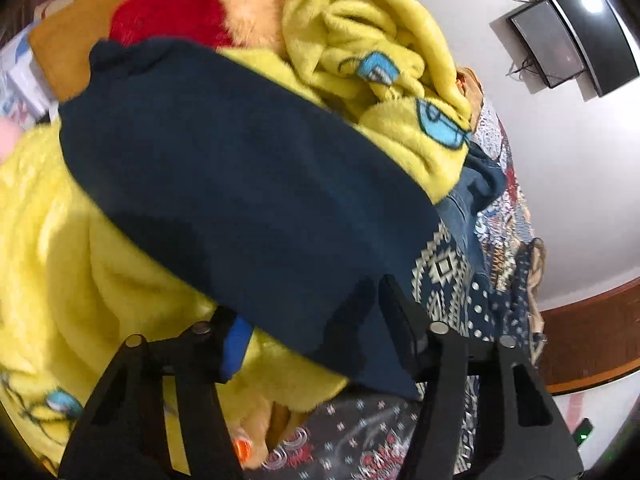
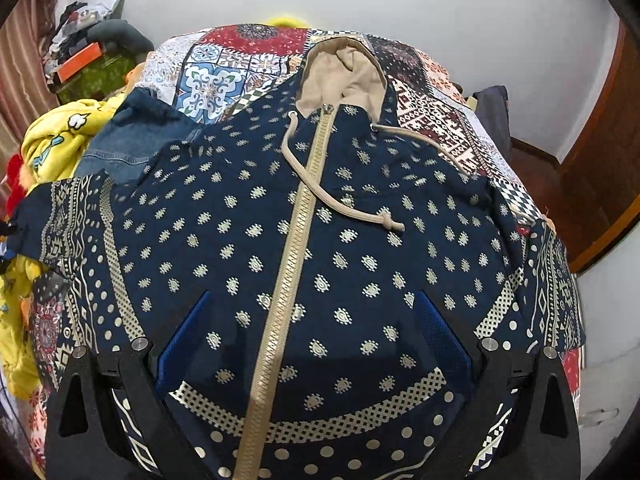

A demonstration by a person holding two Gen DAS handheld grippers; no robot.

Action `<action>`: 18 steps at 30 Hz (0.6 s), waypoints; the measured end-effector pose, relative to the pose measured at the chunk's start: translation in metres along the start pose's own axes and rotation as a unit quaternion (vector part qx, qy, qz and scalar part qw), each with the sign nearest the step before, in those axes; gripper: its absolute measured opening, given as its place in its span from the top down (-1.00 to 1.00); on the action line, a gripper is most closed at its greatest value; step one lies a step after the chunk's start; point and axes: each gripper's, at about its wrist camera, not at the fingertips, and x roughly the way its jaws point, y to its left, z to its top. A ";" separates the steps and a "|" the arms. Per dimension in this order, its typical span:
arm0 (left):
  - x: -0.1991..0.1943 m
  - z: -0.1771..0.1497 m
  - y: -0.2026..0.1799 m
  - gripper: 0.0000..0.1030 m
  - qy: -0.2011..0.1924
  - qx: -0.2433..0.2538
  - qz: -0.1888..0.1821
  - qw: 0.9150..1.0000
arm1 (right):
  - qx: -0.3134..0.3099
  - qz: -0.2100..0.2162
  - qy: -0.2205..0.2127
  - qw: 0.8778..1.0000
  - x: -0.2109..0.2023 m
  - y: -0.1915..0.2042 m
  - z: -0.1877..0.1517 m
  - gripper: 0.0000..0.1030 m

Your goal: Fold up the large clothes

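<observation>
Right gripper hangs spread wide over the navy patterned hoodie, blue pads either side of the beige zipper, the cloth just beneath; beyond, drawcord and tan hood lie flat on the patchwork bedspread; left gripper, jaws apart, has the hoodie's plain dark sleeve draped between its fingers, whether gripped I cannot tell; yellow fleece blanket piled behind
</observation>
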 end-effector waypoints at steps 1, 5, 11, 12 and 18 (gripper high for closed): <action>-0.002 0.002 -0.006 0.02 -0.008 0.014 0.019 1.000 | 0.001 -0.001 0.001 1.000 0.000 -0.002 -0.001 -0.91; -0.013 0.002 -0.034 0.56 -0.040 0.080 0.095 0.991 | 0.003 -0.001 0.004 1.000 -0.005 -0.009 -0.002 -0.91; -0.048 0.005 -0.080 0.88 -0.095 0.149 0.120 0.977 | -0.007 -0.008 -0.007 1.000 -0.026 -0.017 -0.006 -0.91; -0.057 0.004 -0.092 0.88 -0.104 0.161 0.114 0.975 | -0.009 -0.009 -0.011 1.000 -0.030 -0.018 -0.005 -0.91; -0.092 -0.014 -0.178 0.91 -0.139 0.235 0.059 0.960 | -0.015 -0.011 -0.035 0.999 -0.053 -0.030 -0.007 -0.91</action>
